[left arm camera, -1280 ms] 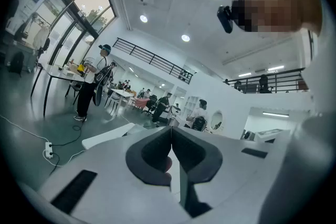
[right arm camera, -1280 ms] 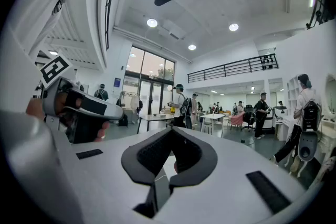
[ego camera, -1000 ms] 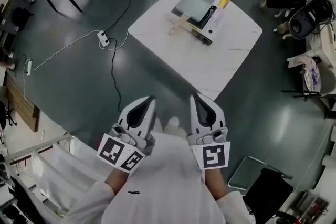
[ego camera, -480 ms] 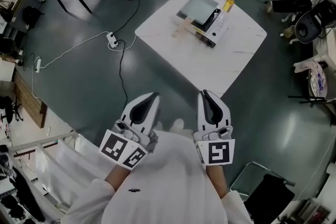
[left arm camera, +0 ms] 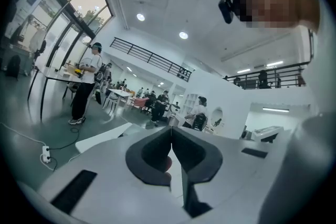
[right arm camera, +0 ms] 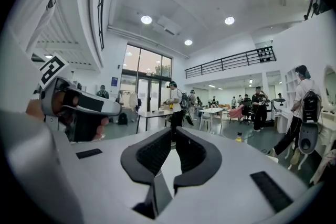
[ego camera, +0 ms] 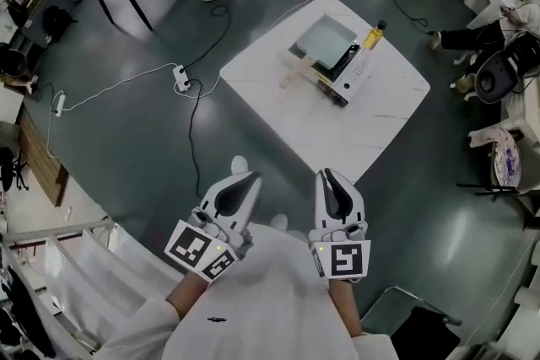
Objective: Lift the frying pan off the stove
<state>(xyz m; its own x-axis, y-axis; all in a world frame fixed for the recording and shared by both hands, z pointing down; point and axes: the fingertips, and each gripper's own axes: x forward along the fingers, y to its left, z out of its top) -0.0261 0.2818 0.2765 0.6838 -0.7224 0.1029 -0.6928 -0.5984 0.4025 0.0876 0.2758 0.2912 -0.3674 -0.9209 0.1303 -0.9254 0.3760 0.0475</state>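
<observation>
Frying pan [ego camera: 325, 39] sits on the stove [ego camera: 349, 74] atop the white table [ego camera: 371, 124].

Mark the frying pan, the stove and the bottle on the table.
frying pan [ego camera: 324, 39], head view, middle of its grey cooking surface.
stove [ego camera: 353, 78], head view, its white side panel.
bottle [ego camera: 375, 35], head view, its yellow body.

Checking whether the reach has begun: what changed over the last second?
The table with the stove and pan slid lower in the head view, and a foot now shows beside the left gripper; the person seems to be stepping forward. Nothing was gripped or let go. The left gripper and right gripper stayed shut, empty and near the body; the pan stays on the stove.
</observation>
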